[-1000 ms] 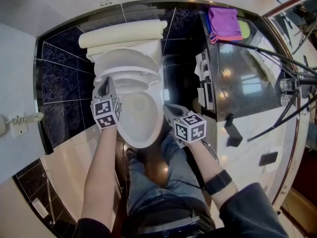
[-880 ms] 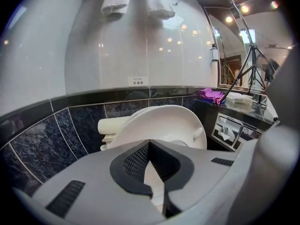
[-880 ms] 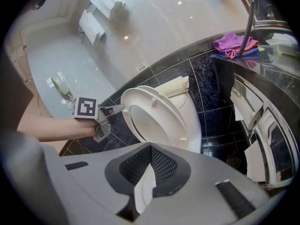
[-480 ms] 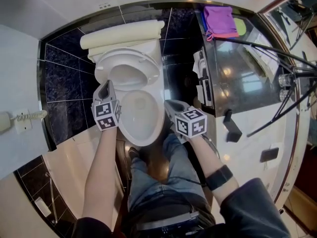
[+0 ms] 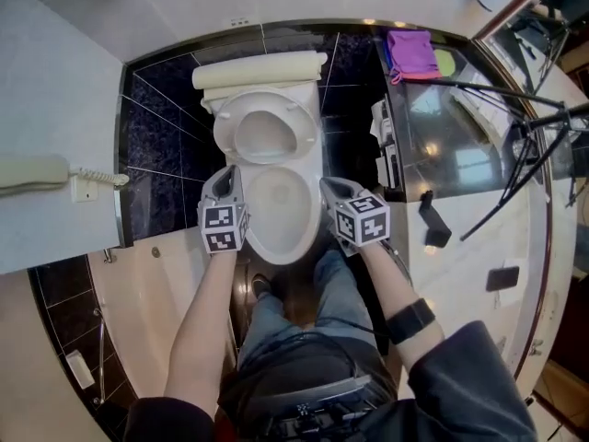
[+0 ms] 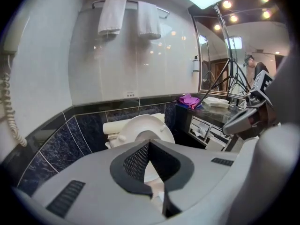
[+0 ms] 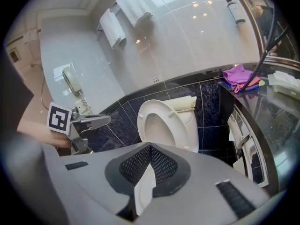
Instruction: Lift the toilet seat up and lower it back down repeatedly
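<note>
The white toilet seat [image 5: 230,138] stands raised, leaning back toward the cream tank [image 5: 262,70], above the open bowl [image 5: 276,247]. My left gripper [image 5: 230,175] hovers at the bowl's left rim, shut and holding nothing. At the bowl's right rim my right gripper [image 5: 329,188] is also shut and empty. Neither touches the seat. The left gripper view shows the closed jaw tips [image 6: 149,143] with the raised seat [image 6: 157,125] beyond them. In the right gripper view the tips [image 7: 150,146] meet below the seat [image 7: 185,130], and the left gripper [image 7: 105,119] shows at the left.
A dark glass counter [image 5: 460,155] runs along the right, with a purple cloth [image 5: 411,53] and tripod legs [image 5: 515,122] over it. A wall phone [image 5: 37,175] hangs at the left. Two towels [image 6: 112,15] hang above. The person's legs stand before the bowl.
The seat swung from partly lifted to fully upright against the tank. Both grippers rose and now flank the bowl, clear of the seat.
</note>
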Demonstrator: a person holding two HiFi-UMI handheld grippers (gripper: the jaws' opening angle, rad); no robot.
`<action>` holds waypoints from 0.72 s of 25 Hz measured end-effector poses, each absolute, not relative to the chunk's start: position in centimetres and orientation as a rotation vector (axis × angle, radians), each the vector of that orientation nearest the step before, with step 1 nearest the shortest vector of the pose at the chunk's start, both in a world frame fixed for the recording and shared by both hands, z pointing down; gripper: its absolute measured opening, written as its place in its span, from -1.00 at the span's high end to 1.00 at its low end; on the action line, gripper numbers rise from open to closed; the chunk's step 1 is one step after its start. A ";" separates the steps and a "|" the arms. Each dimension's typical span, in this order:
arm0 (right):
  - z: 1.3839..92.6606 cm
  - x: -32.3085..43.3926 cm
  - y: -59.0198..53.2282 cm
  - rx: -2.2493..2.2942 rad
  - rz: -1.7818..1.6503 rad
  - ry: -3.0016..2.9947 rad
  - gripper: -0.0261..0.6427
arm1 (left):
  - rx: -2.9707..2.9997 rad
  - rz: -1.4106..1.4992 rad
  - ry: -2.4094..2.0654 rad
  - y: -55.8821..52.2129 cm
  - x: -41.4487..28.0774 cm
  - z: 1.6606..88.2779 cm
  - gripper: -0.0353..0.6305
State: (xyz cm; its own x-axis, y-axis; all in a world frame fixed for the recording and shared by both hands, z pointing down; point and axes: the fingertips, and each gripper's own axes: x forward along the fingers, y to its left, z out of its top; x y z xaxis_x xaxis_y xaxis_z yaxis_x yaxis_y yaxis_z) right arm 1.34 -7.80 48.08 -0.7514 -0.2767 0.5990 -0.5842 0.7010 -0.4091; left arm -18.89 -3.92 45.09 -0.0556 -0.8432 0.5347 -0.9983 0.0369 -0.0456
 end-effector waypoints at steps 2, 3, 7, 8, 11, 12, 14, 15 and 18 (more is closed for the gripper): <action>46.5 1.3 -7.0 0.679 0.762 -2.418 0.90 | 1.885 0.582 -1.959 -2.3 -18.8 43.5 0.89; 45.7 1.4 -6.6 0.689 0.734 -2.422 0.90 | 1.891 0.577 -1.956 -1.5 -18.6 42.8 0.89; 43.5 2.3 -3.8 0.735 0.669 -2.416 0.90 | 1.904 0.552 -1.930 2.5 -17.8 40.9 0.89; 43.0 2.5 -3.2 0.744 0.661 -2.418 0.90 | 1.913 0.545 -1.926 3.3 -17.7 40.4 0.89; 41.2 2.5 -2.0 0.774 0.613 -2.434 0.90 | 1.943 0.518 -1.926 5.2 -17.5 38.4 0.89; 40.7 2.5 -1.5 0.780 0.595 -2.438 0.90 | 1.954 0.507 -1.926 5.9 -17.4 37.7 0.89; 39.8 2.7 -0.4 0.794 0.564 -2.441 0.90 | 1.983 0.488 -1.919 7.3 -16.8 36.6 0.89; 39.5 2.9 0.0 0.805 0.554 -2.440 0.90 | 1.999 0.479 -1.911 7.9 -16.4 36.2 0.89; 38.8 3.0 1.7 0.830 0.542 -2.448 0.90 | 2.028 0.470 -1.897 10.2 -16.0 35.5 0.89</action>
State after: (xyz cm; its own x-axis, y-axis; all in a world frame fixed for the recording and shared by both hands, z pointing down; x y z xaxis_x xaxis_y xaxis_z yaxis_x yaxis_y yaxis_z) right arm 3.03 1.68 38.78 -0.6922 -0.4485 0.5655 -0.6452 0.7357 -0.2062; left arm -16.05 10.17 35.53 0.0622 -0.8914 0.4490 -0.9979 -0.0642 0.0108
